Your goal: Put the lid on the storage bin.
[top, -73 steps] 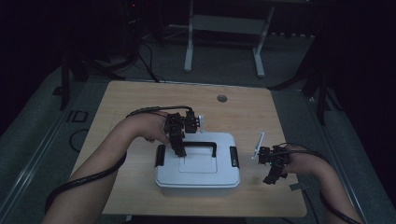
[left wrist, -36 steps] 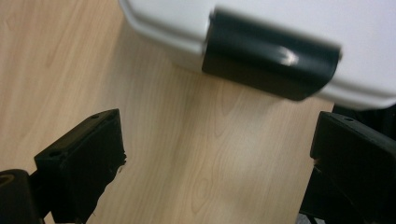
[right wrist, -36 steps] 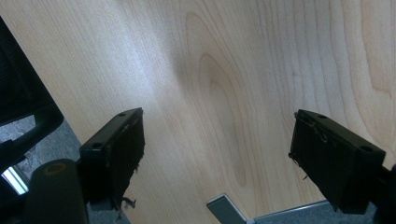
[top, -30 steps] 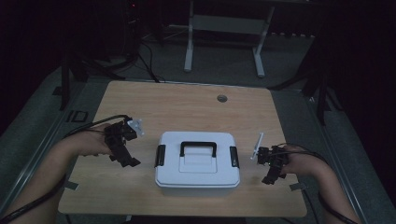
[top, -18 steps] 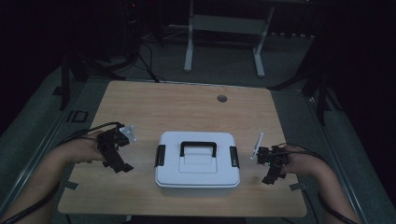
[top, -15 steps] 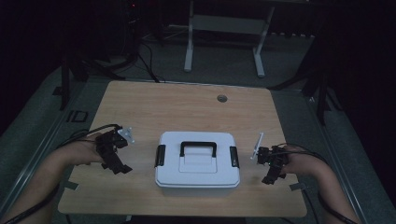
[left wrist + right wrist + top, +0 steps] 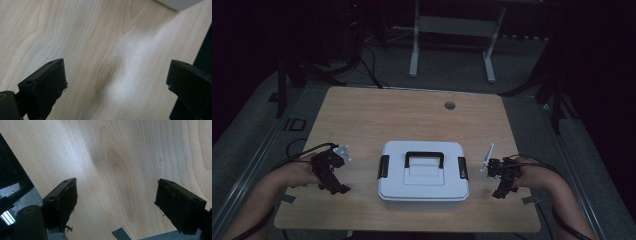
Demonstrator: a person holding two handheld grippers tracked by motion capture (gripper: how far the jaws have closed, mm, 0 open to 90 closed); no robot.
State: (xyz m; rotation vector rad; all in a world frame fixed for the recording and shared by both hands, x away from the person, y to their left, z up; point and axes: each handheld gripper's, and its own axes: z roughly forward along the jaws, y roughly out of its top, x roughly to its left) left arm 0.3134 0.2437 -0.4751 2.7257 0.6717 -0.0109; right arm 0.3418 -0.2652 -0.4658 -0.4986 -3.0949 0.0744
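A white box (image 7: 423, 171) with a black handle (image 7: 424, 158) sits on the worktop (image 7: 412, 115) between the left claw (image 7: 333, 186) and right claw (image 7: 501, 190), both gaping wide and holding nothing.

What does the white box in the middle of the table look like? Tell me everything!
The white box looks like plastic, rectangular with rounded corners. A black carry handle lies flat in a dip on its lid, and a black latch sits on each short end, left and right. The lid is shut. It rests flat on the wooden table, near the front edge, between the two grippers. Nothing touches it.
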